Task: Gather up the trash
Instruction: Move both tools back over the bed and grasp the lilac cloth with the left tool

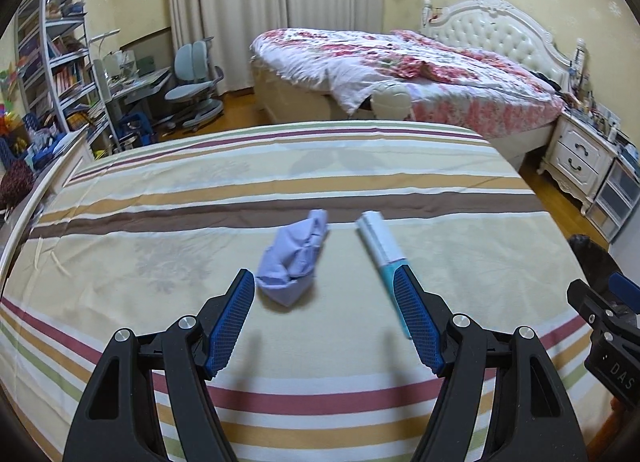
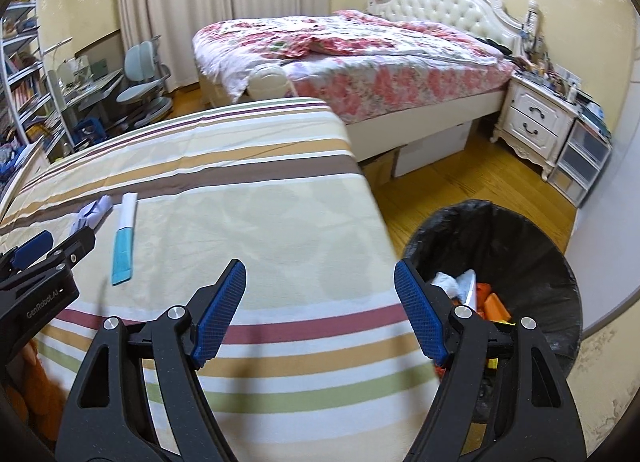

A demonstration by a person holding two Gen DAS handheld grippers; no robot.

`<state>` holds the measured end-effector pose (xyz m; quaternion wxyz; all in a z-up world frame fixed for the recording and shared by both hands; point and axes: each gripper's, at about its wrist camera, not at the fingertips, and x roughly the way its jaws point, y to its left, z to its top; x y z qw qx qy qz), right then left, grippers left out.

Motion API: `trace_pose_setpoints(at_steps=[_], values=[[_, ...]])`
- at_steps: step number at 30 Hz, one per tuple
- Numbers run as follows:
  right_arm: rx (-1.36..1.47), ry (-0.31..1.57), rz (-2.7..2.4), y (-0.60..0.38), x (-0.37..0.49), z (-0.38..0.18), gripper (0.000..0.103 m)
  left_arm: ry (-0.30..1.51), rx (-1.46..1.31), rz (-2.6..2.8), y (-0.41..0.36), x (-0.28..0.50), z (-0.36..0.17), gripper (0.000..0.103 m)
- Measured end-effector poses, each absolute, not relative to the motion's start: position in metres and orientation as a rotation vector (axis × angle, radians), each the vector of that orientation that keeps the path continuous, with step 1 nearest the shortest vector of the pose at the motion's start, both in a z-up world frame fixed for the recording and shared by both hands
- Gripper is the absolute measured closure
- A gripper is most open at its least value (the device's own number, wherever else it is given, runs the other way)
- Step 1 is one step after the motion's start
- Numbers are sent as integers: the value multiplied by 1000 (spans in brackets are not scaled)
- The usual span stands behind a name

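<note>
A crumpled pale-purple paper (image 1: 294, 256) lies on the striped bedsheet (image 1: 160, 221), just ahead of my left gripper (image 1: 326, 276), which is open with nothing between its fingers. Beside it to the right lies a flat white and teal packet (image 1: 382, 252), whose near end runs behind the right finger. In the right wrist view the same crumpled paper (image 2: 94, 211) and packet (image 2: 124, 240) sit far to the left. My right gripper (image 2: 320, 268) is open and empty above the sheet's right edge. A black-lined trash bin (image 2: 500, 246) stands on the floor to its right, holding white and orange trash.
A second bed with a floral quilt (image 1: 400, 61) stands behind, with a white nightstand (image 2: 536, 121) and plastic drawers (image 2: 584, 157) to its right. A desk, blue chair (image 1: 192, 77) and bookshelf (image 1: 56, 57) fill the far left. Wooden floor (image 2: 460, 181) lies between the beds.
</note>
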<state>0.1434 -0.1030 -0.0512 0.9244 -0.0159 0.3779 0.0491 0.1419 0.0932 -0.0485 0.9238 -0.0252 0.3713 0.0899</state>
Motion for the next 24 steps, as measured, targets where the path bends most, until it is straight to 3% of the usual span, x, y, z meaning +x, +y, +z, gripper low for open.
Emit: trace_pose_setpoints(at_steps=[11,13,19,24], values=[[-82,797,169,-61,149,-56,28,843,-97,174,117,163,-55,34],[-88,798,177,-56,150,-56,28,856,-98,169,119,166,-56,38],[-104,803,195,-43,153,-58,28,888,-100,137,122,169,-61,64],[-115,806,206,-35,153,-59,28,880,-107,117,125,164,-60,64]])
